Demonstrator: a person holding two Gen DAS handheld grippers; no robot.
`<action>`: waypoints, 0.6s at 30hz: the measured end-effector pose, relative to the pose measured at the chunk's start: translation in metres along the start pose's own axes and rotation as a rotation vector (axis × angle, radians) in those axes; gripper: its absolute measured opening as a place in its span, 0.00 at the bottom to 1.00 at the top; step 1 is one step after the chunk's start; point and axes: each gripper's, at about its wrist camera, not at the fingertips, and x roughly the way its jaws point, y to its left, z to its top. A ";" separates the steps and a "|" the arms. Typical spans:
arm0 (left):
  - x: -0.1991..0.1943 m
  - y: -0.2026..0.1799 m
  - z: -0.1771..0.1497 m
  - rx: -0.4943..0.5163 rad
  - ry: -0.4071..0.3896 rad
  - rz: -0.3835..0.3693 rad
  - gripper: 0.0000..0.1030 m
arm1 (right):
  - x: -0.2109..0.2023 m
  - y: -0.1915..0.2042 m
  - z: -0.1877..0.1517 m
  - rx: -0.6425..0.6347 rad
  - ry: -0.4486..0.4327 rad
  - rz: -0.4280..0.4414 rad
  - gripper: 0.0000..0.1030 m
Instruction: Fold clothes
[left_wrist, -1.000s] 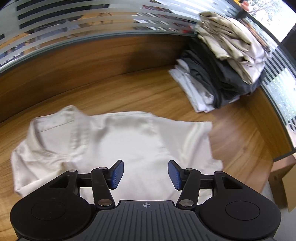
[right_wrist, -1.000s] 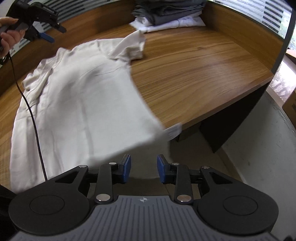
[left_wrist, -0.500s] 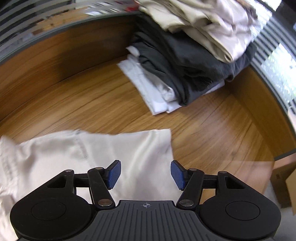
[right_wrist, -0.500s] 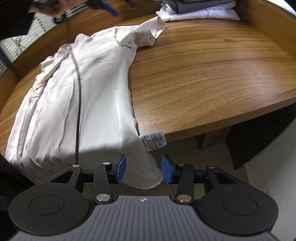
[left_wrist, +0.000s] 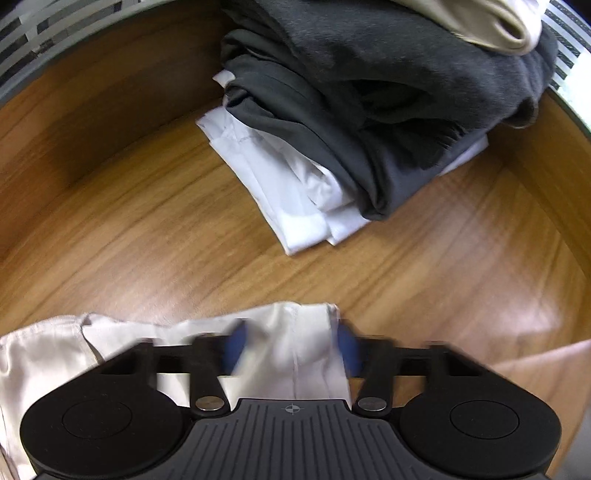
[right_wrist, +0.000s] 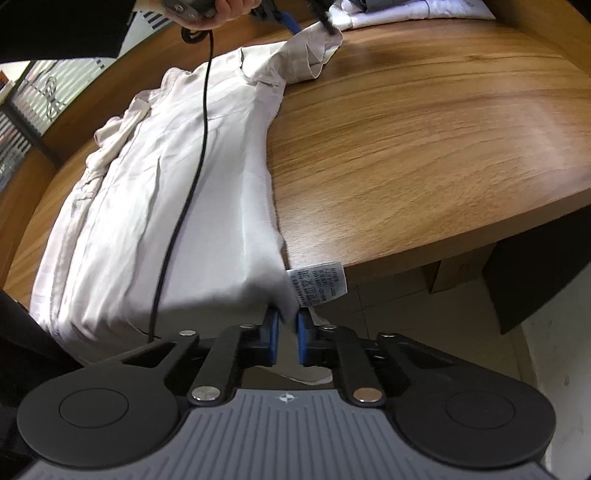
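A cream shirt lies spread along the wooden table, its hem hanging over the near edge. My right gripper has its jaws closing on the hem corner beside the care label, and the pads pinch the fabric. At the far end a hand holds my left gripper at the sleeve. In the left wrist view the sleeve end sits between the blurred pads of my left gripper, whose jaws are closing but still stand apart.
A stack of folded clothes, white under dark grey under beige, sits just beyond the sleeve. A black cable trails across the shirt. The table edge drops to the floor, and a raised wooden rim runs along the back.
My left gripper travelled from over the shirt's body to the sleeve end near the stack. My right gripper sank to the hem corner and its jaws came together on the fabric.
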 end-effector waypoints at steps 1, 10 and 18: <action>-0.002 0.003 0.000 -0.003 -0.004 -0.013 0.05 | -0.003 0.003 -0.001 0.001 -0.005 -0.005 0.06; -0.072 0.063 0.003 -0.097 -0.113 -0.115 0.04 | -0.038 0.051 0.004 0.028 -0.059 -0.077 0.01; -0.136 0.159 -0.028 -0.255 -0.125 -0.225 0.04 | -0.047 0.133 0.001 0.007 -0.004 -0.182 0.01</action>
